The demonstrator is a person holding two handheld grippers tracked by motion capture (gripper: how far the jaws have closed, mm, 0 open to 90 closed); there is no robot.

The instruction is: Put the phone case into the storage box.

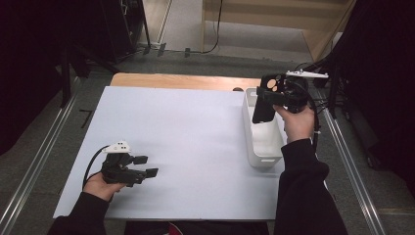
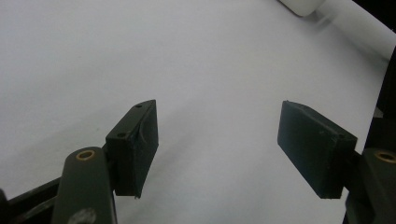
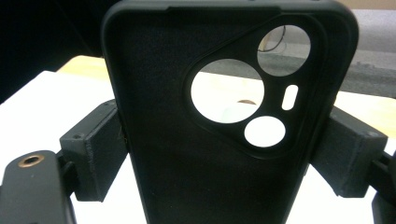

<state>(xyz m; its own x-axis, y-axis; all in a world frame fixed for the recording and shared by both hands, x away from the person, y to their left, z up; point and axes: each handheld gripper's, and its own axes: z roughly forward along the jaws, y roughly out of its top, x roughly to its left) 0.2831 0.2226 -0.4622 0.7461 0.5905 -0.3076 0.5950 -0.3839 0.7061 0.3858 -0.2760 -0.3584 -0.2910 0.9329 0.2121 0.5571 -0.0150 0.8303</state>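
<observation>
While the left gripper point(image 1: 147, 166) rests low at the table's point(image 1: 195, 147) near-left corner, jaws wide and empty, the right gripper point(image 1: 274, 98) holds one black phone case point(image 1: 265, 99) upright above one white bin point(image 1: 264, 142). The right gripper view adds the case's point(image 3: 224, 140) four camera cutouts and both pads pressing its edges.

I'm working in what looks like a lab or recording studio, not a home. The white table point(image 1: 186, 142) sits boxed in by black curtains point(image 1: 386, 73) on both sides, with metal floor rails point(image 1: 350, 166) running along each flank of it. Beyond the table's far edge I see grey carpet, loose cables point(image 1: 215, 29) and a pale wooden structure point(image 1: 274, 19).
</observation>
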